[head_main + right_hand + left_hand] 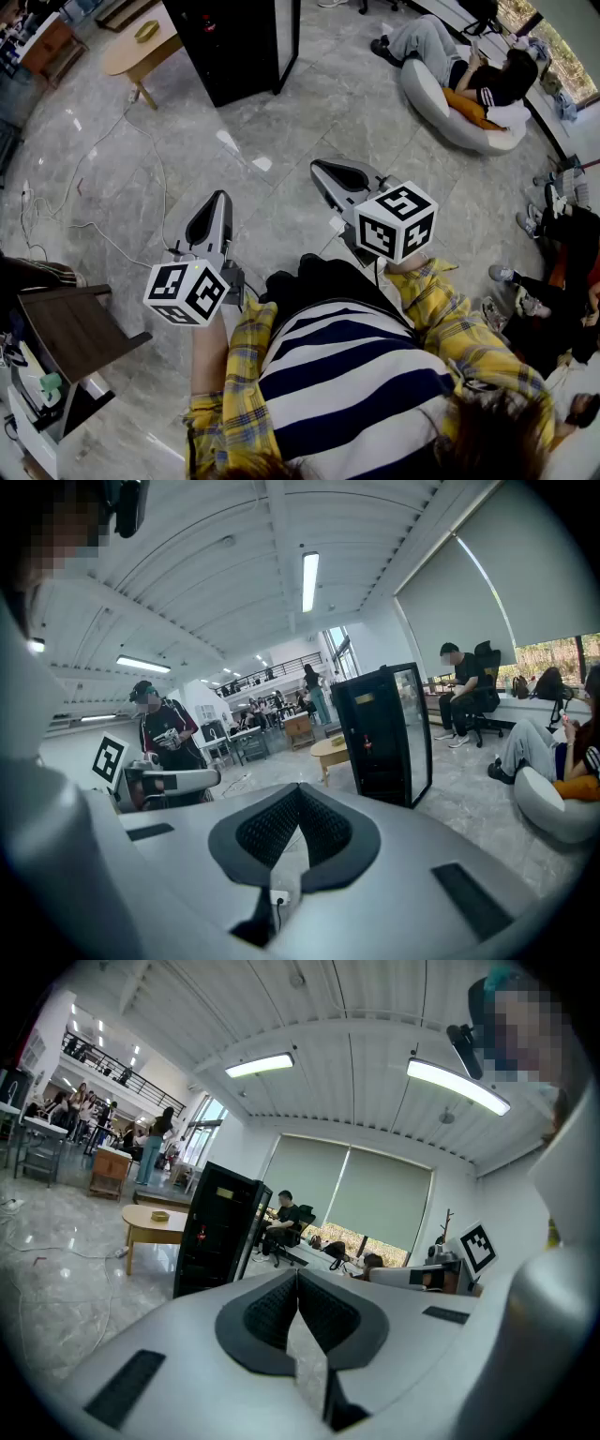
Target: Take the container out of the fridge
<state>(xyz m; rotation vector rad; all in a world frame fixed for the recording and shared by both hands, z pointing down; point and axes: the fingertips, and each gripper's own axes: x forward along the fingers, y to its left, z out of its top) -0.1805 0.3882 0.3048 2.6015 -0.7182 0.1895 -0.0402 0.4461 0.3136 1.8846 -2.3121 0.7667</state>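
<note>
Both claws are held out over the floor with nothing in them. The left gripper [219,196] has its ribbed black pads pressed together at the tips, and the right gripper [317,166] is pinched closed the same way. Each has a smooth grey shell and a black-and-white marker cube at the back. The fridge [234,47] stands well ahead of both, out of reach. It is a tall, boxy black cabinet with a glossy glass front, and it sits a little nearer the right claw's line than the left's. The inside is dark, so I can't make out the container in any view. The floor [281,141] is polished grey marble-look tile with thin white cables [94,159] trailing across it. A rounded pale wooden table [141,42] sits just left of the fridge.
</note>
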